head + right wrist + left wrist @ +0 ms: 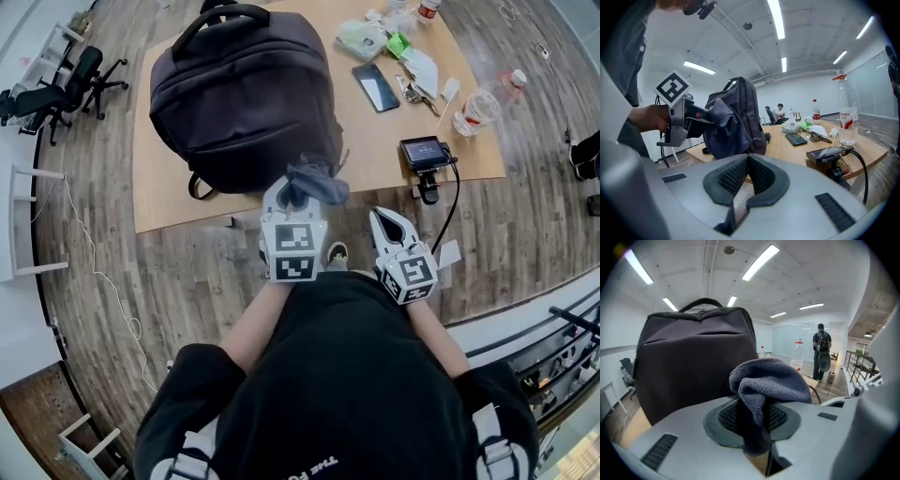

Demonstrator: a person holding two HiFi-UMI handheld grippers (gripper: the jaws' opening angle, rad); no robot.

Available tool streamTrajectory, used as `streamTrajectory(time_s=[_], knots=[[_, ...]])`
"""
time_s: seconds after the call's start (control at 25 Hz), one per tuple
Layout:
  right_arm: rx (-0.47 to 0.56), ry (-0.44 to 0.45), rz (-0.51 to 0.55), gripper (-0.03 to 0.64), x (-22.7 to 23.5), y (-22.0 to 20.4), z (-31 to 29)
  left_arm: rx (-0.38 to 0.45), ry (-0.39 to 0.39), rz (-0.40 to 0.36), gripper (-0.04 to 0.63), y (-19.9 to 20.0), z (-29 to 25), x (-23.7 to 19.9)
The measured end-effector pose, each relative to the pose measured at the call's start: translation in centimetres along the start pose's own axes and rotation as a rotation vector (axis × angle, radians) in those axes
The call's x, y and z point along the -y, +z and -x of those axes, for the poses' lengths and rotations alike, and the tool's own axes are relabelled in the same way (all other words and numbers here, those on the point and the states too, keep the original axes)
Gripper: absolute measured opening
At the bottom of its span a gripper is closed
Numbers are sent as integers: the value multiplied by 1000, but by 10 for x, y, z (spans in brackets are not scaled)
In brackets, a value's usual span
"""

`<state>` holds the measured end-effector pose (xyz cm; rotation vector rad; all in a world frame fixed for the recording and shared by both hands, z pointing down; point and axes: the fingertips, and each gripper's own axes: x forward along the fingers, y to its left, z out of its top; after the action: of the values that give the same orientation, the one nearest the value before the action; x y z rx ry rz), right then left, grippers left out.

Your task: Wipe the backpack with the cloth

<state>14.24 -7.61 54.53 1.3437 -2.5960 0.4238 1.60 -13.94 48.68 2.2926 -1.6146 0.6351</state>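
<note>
Wooden floor (187, 272) fills the lower half and both sides of the head view, with open walking room all round. The bench (375, 150) takes up the upper middle, and its near edge runs across just above the two tongs. The dark backpack (246, 94) covers the bench's left half, its bottom close to that near edge and only a thin strip of wood showing at its left. To its right a bare stretch of bench lies open before the clutter begins. The left tongs (302, 199) reach over the near edge at the backpack's lower right corner, clenched on the grey cloth (771, 380), which bunches out above the pads just beside the bag; whether it touches cannot be told. The right tongs (747, 164) are clenched on nothing and hang over the floor, short of the bench edge, below and right of the cloth. A small screen on a stand (424, 152) sits at the edge, a bottle (483, 105) and a phone (376, 86) above it.
</note>
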Motion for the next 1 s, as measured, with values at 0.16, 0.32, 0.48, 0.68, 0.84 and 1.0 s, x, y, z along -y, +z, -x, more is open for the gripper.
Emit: streamTrajectory(time_s=[0.16, 0.32, 0.48, 0.68, 0.84, 1.0], knots=[[2, -9, -1, 9, 0, 1, 3, -16, -110, -9, 95, 6, -25, 39], [-1, -29, -8, 9, 6, 0, 11, -29, -132, 16, 95, 3, -37, 49], [-14, -27, -17, 9, 7, -5, 12, -42, -119, 6, 95, -13, -36, 40], [-17, 8, -3, 9, -2, -6, 6, -83, -77, 32, 94, -40, -26, 13], [-24, 24, -5, 9, -4, -9, 3, -97, -39, 75, 95, -47, -11, -12], [-27, 48, -2, 9, -10, -9, -3, -111, 10, 100, 95, -54, 3, -37]])
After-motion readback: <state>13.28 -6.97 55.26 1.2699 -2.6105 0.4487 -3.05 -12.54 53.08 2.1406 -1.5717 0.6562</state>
